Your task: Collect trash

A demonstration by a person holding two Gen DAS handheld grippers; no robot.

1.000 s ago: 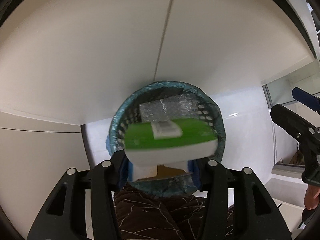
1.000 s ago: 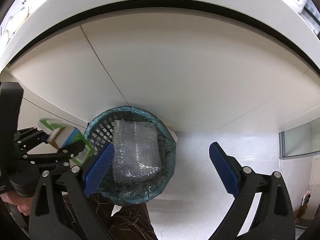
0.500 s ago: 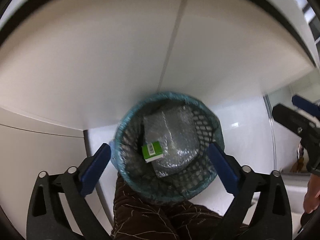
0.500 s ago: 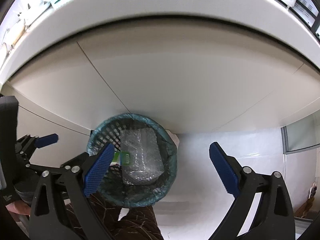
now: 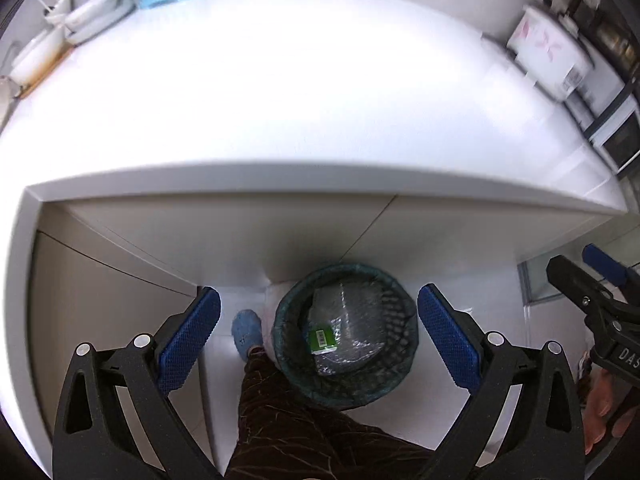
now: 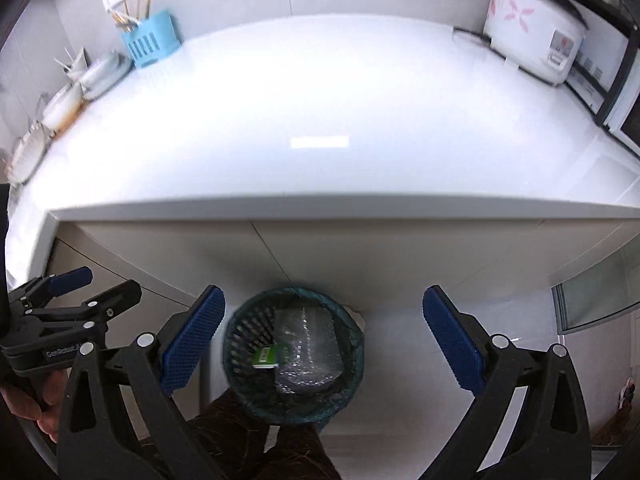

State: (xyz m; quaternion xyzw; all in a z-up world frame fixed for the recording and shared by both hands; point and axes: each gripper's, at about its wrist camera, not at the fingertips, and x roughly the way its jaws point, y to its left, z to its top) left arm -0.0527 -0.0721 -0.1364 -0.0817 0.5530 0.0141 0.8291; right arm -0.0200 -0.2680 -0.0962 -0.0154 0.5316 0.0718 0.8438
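A round mesh waste basket [image 5: 392, 384] [image 6: 240, 344] with a teal liner stands on the floor below the counter's front edge. Inside it lie a sheet of bubble wrap [image 5: 352, 328] [image 6: 310, 344] and a small green carton [image 5: 322, 339] [image 6: 267, 357] with a white label. My left gripper [image 5: 319, 338] hangs high above the basket, open, nothing between its blue pads. My right gripper [image 6: 323, 340] is likewise open and empty above the basket. Each gripper shows at the edge of the other's view.
A wide white counter [image 5: 304, 92] [image 6: 320, 120] fills the upper half. On it: a blue utensil holder [image 6: 150, 42], stacked dishes [image 6: 68, 96] at the left, a white rice cooker [image 6: 534, 28] at the right. A person's brown trouser leg [image 5: 296, 424] and blue slipper [image 5: 246, 330] stand beside the basket.
The left gripper opened and let go of the green carton, which dropped into the basket. Both grippers then rose, so the counter top has come into view.
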